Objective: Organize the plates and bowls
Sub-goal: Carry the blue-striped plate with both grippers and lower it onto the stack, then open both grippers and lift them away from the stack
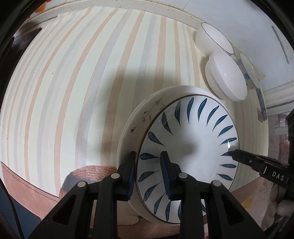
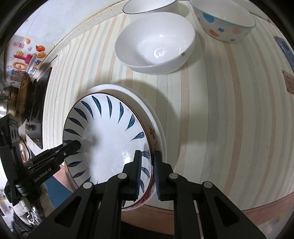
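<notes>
A blue-leaf plate (image 1: 191, 147) (image 2: 108, 139) sits on top of a stack of white plates (image 1: 145, 114) (image 2: 158, 128) near the table's front edge. My left gripper (image 1: 149, 175) straddles the leaf plate's rim, one finger inside and one outside, with a gap at the rim. My right gripper (image 2: 148, 173) straddles the opposite rim the same way and also shows as a black finger in the left wrist view (image 1: 244, 159). The left gripper shows in the right wrist view (image 2: 73, 146). A plain white bowl (image 2: 156, 44) (image 1: 227, 77) stands behind the stack.
A black-rimmed white bowl (image 2: 148, 6) (image 1: 213, 37) and a bowl with coloured dots (image 2: 224, 20) (image 1: 249, 69) stand at the back of the striped table (image 1: 73, 92). A stove with pans (image 2: 23, 95) is at the left edge. A wall lies behind.
</notes>
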The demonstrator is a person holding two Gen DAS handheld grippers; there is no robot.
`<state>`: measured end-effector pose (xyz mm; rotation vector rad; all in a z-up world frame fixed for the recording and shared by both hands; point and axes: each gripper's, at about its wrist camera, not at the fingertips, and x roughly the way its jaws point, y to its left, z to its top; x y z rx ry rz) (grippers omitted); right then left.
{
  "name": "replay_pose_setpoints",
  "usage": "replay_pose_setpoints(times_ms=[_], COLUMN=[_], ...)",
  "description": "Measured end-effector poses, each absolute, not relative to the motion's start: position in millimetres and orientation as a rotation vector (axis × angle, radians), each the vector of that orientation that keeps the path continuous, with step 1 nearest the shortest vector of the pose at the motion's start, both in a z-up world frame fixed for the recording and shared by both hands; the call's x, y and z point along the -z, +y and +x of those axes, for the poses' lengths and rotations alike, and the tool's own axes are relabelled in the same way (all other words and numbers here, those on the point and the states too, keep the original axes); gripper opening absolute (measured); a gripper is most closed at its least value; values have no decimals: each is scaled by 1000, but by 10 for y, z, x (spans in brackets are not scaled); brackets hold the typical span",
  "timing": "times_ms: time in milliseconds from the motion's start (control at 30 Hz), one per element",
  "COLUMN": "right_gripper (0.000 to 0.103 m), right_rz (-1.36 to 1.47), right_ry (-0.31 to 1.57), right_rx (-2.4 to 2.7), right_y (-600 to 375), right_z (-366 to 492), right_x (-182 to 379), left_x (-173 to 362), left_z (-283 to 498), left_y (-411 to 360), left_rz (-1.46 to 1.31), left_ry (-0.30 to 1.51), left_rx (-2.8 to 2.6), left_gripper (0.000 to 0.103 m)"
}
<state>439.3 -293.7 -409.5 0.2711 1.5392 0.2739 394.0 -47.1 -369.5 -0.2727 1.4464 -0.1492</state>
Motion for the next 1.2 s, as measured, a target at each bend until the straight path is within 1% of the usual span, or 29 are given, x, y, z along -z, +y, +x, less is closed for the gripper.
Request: replay_pose_setpoints(times_ms=[300, 500, 667, 833, 1067, 1200], right_gripper=[16, 16, 16, 17, 29, 30], right_rz=[298, 305, 268, 272, 271, 280], right_ry=[1518, 1477, 1404, 1309, 1199, 1168], right_rx=[-272, -272, -255, -232, -216, -215], right_y=[-3001, -2972, -2846, -2742, -2615, -2516], right_z=[4357, 4269, 4003, 3596, 3019, 2716], right_x=[4040, 3881, 3514, 2965, 2249, 1967], left_x=[3686, 3463, 2960, 2452, 1896, 1652], left_z=[3891, 3792, 3525, 3222, 2900, 2708], left_y=[-388, -371, -469, -438, -344, -308], left_rz=[-323, -289, -185, -106, -66, -50], left_ry=[1451, 1390, 1287, 1204, 1146, 1119], left_rx=[126, 107, 149, 184, 241, 272], left_gripper=[24, 24, 24, 24, 24, 24])
